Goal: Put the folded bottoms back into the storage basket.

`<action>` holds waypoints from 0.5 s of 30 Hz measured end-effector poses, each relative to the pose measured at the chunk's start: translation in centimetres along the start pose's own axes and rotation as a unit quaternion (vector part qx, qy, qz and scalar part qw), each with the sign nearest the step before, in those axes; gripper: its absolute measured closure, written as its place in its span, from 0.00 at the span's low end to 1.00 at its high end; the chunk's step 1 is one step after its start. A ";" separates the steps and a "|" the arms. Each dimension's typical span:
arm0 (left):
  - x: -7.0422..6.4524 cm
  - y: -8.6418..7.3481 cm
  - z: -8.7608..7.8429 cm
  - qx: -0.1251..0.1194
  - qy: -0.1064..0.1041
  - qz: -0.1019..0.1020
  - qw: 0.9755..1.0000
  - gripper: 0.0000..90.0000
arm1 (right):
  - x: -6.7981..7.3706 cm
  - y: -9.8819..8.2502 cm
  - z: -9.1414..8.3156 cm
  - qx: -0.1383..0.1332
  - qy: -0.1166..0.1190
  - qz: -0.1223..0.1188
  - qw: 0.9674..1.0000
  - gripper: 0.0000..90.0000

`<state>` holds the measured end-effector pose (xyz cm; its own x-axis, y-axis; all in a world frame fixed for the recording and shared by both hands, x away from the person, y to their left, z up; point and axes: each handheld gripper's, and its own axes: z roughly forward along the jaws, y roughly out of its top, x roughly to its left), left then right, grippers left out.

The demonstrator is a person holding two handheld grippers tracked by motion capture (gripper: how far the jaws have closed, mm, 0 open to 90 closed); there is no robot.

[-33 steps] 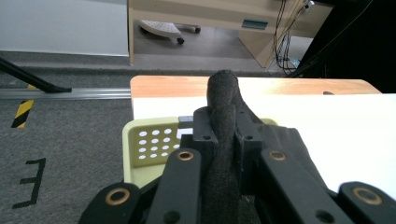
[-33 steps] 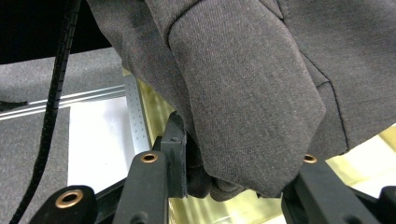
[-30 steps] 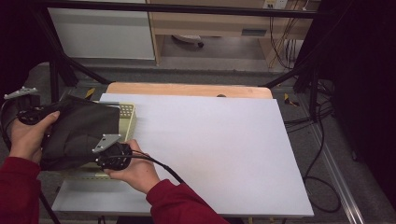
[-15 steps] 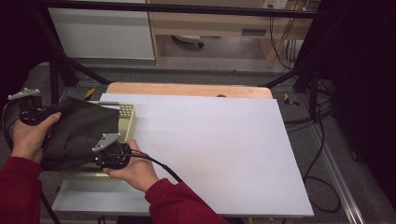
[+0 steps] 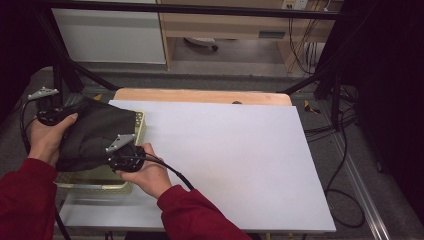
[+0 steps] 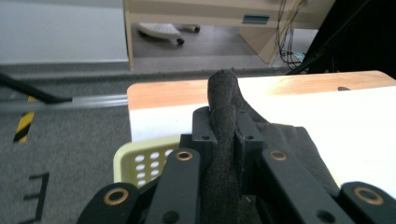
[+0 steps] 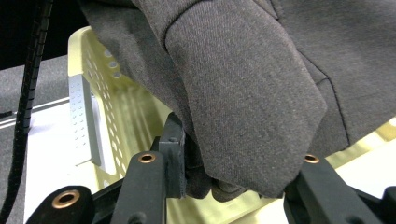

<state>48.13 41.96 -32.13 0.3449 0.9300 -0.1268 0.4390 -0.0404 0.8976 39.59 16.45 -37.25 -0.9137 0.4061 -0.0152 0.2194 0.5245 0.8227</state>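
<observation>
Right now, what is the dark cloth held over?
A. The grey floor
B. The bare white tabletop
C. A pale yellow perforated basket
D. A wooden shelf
C: the dark cloth, pinched in both hand-held grippers, hangs over the yellow basket at the table's left edge; the basket's perforated wall shows right under the cloth in the right gripper view.

Dark garment (image 5: 92, 135) hides most of the yellow basket (image 5: 100, 184); right tool's (image 7: 233, 186) far pad hidden.
</observation>
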 end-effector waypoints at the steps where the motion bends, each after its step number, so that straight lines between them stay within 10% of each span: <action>1: 0.0 0.0 0.1 -0.002 0.005 0.002 1.000 0.88 | 0.0 0.0 0.1 -0.001 -0.002 -0.001 1.000 0.67; 7: -0.5 -0.3 -0.1 -0.023 0.037 0.004 0.999 0.48 | 0.3 -0.2 -0.4 0.000 -0.009 0.022 1.000 0.24; 15: -3.4 0.4 -0.5 -0.021 0.043 0.020 0.999 0.29 | -1.0 -0.8 -3.6 -0.008 -0.029 0.026 0.999 0.11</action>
<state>46.69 38.99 -31.11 0.2880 0.9561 -0.0544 0.3898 -0.0652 0.9186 39.09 12.89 -35.87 -0.8803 0.4743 -0.0049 0.2595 0.4901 0.8321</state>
